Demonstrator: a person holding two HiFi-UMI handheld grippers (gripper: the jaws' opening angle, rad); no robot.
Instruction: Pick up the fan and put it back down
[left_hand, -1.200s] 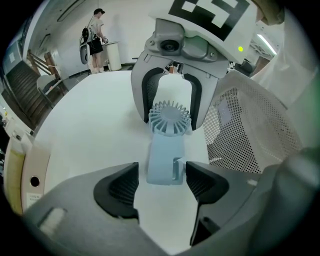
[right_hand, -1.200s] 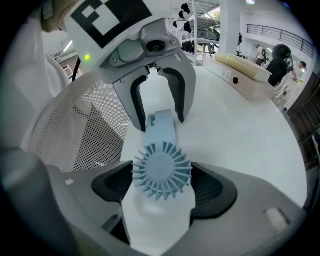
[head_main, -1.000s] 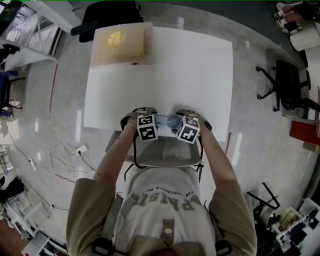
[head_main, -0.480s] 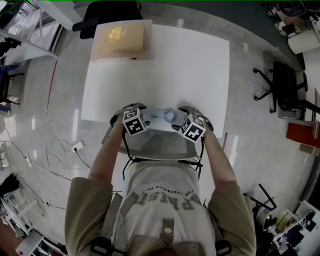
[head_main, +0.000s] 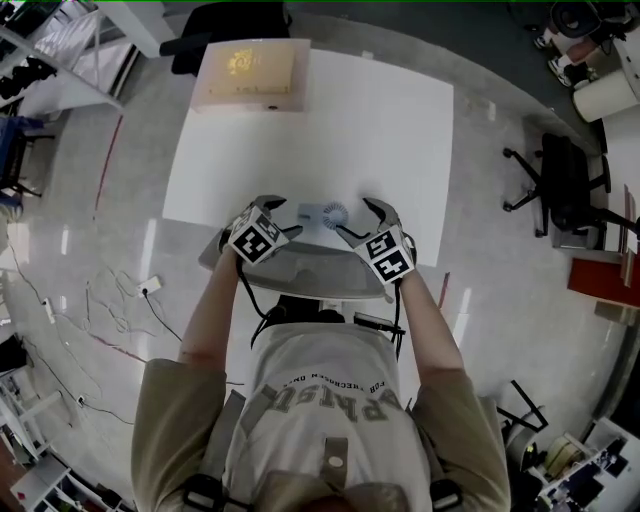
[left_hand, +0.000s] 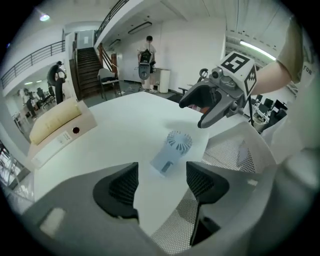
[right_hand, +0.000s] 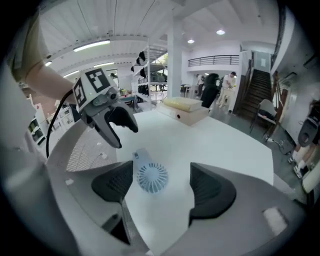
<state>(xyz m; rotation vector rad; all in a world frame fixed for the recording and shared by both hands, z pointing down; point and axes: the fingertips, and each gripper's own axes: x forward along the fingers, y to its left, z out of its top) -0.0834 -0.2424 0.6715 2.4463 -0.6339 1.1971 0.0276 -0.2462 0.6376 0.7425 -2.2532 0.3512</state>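
Both released, left tool (head_main: 284, 217) and right tool (head_main: 358, 220) flank the fan (head_main: 325, 213) lying mid-frame on the table (head_main: 380, 130) — set down, I judge; next, just draw clear.

T-shirt (head_main: 325, 400): beige, lettered | left hand-held gripper (head_main: 283, 216), right hand-held gripper (head_main: 360, 218): black, square-marked

Fan (head_main: 325, 214) on table (head_main: 380, 130), near edge, between left tongs (head_main: 283, 218) and right tongs (head_main: 358, 220); box (head_main: 247, 75) far-left corner.

A white table (head_main: 345, 130) carries a small pale-blue fan (head_main: 324, 213) lying flat near its near edge, and a beige box (head_main: 248, 74) on its far left corner
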